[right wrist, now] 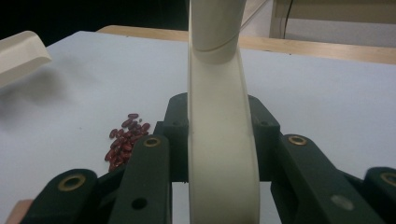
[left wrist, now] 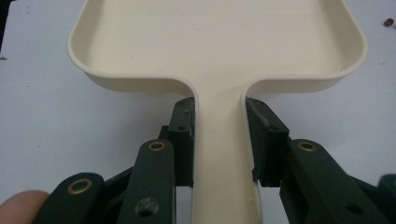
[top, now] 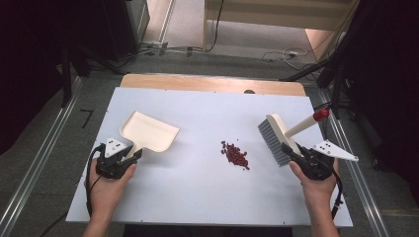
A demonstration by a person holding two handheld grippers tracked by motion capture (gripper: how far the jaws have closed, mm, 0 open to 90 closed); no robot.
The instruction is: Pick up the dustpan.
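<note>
A: Why does the left gripper [top: 129, 156] take the dustpan [top: 149, 131] by its handle?

B: That leaves the scoop free and its open edge turned toward the beans [top: 235, 154]; in the left gripper view the jaws stand on either side of the handle [left wrist: 219, 140], pressed against it, so the pan is pinched, not just rested on.

A: And it sits on the table [top: 197, 192]?

B: It looks lifted a little at the far end (a soft shadow lies under it in the right gripper view), though I cannot tell if the near end touches.

A: The right gripper [top: 295, 154]?

B: Clamped on the brush [top: 277, 137] at the back of its head, jaws tight against the cream neck [right wrist: 222, 140]; the bristles [top: 272, 138] point down and toward the beans, and the red-capped handle end [top: 321, 114] sticks out to the far right, clear of the hand.

A: So the beans are between the two tools?

B: Yes; a small red pile near the middle, closer to the brush, well apart from the pan; my guess is the brush will push them left into the pan's mouth, so the pan needs to come nearer and lie flat first.
</note>
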